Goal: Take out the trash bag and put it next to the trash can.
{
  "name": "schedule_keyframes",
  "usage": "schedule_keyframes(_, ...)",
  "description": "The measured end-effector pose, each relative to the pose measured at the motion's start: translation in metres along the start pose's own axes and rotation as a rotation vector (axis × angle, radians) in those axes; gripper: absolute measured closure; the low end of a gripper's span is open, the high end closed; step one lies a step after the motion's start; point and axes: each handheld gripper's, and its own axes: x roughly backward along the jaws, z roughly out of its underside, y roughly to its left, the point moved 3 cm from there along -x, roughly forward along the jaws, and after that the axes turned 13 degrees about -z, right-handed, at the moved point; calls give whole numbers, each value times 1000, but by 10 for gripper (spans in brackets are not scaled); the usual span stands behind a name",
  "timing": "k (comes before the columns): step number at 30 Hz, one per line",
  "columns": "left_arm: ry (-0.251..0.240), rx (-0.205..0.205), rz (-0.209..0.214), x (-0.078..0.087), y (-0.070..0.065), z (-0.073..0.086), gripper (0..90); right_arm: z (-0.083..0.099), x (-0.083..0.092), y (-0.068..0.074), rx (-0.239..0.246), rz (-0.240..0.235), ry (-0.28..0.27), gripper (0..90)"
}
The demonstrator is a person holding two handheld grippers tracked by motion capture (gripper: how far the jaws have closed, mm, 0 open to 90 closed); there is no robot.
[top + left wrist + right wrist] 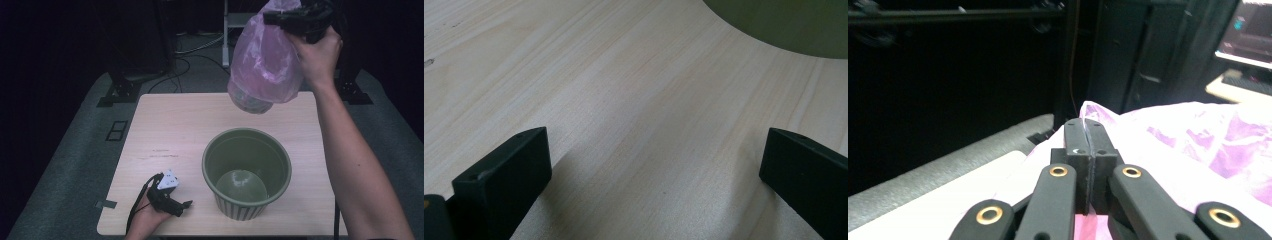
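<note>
The right gripper (1087, 150) has its jaws pressed together on a thin fold of the pink bag (1198, 150), the film showing as a pale line in the seam between them; in the high view this gripper (280, 19) sits well above the far right of the table (165, 125), and the bag (265, 65) hangs from it, full and rounded, with something dim and roundish at its bottom that I cannot make out. The bag hangs clear of the table, beyond the pot (246, 172) and not yet over it. The left gripper (654, 165) has its jaws wide apart with nothing between them, just bare wood below and the pot's green edge (784, 25) at the upper right; from above it (172, 200) rests near the front edge, just left of the pot. The pot stands upright, green with a ribbed wall and seemingly nothing inside. My judgement is that the bag is being carried toward the pot, either to line it or to be dropped in. The next move calls for bringing the bag back toward the person until it hangs over the mouth, then lowering it; the free left gripper could steady the rim or spread the film. No brand, label or writing can be read anywhere
</note>
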Motion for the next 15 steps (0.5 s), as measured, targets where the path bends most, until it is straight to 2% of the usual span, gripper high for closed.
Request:
schedule_keyframes(6,1,-1,0,0,0,0,0,40,-18,-26,-43,42,41,900)
schedule_keyframes(8,1,0,0,0,0,0,0,53,-23,-31,-64,39,48,900)
schedule_keyframes(15,1,-1,0,0,0,0,0,80,-33,-40,-95,44,58,900)
